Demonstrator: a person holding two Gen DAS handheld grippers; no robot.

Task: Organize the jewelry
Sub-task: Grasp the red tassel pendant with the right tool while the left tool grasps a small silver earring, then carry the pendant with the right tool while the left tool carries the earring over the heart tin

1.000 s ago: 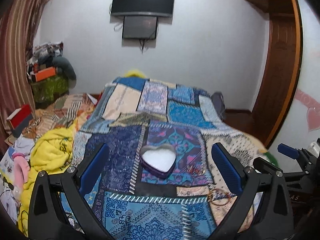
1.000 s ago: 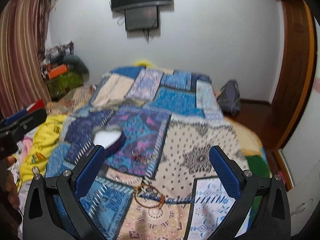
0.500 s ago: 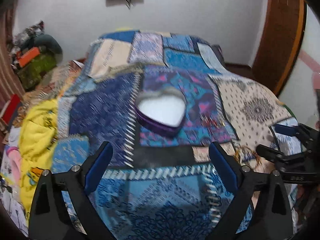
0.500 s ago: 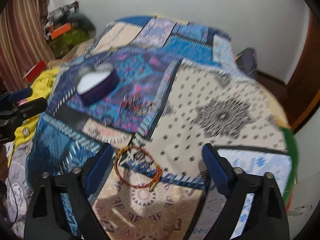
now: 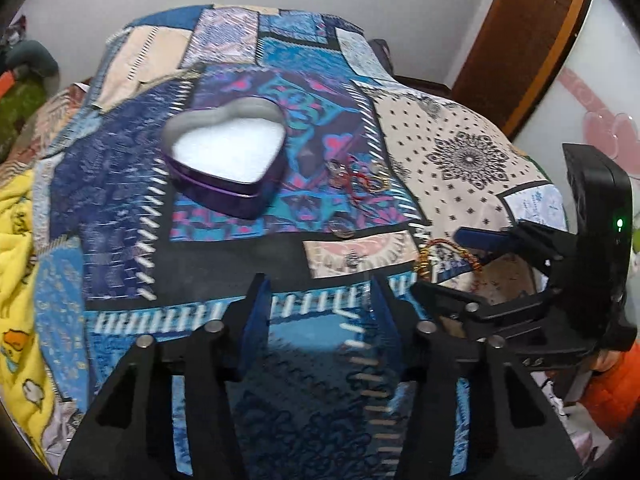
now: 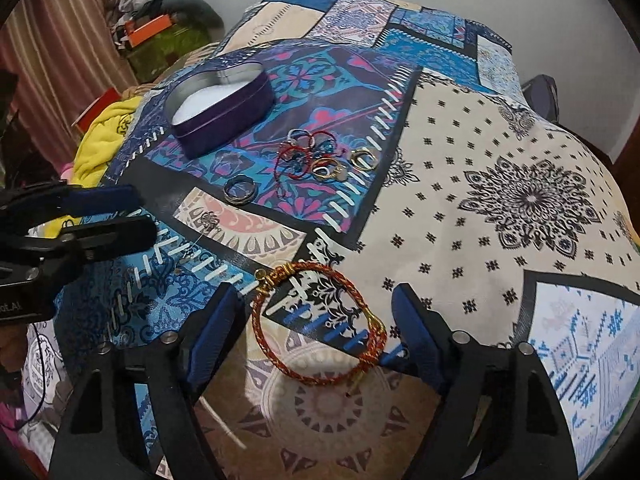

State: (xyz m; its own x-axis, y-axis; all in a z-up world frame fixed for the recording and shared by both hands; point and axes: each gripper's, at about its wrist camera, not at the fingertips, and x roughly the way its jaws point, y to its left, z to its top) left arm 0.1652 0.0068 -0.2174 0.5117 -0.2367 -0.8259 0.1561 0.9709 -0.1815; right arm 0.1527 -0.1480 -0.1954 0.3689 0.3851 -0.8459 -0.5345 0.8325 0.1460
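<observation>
A purple heart-shaped tin with a white lining lies open on the patchwork bedspread; it also shows in the right wrist view. A red and gold braided bangle lies flat between the fingers of my open right gripper, which hovers just over it. Rings and a red cord lie in a pile beyond it, with a dark ring and a small silver charm nearby. My left gripper is open and empty, low over the blue patch in front of the tin.
The patchwork bedspread covers the whole bed. A yellow blanket is bunched at the left edge. Clutter stands by the striped curtain at the far left. A wooden door is at the right.
Both grippers have come down and forward towards the bed. The right gripper now has the bangle between its fingers. Both sets of jaws have narrowed but stay open.
</observation>
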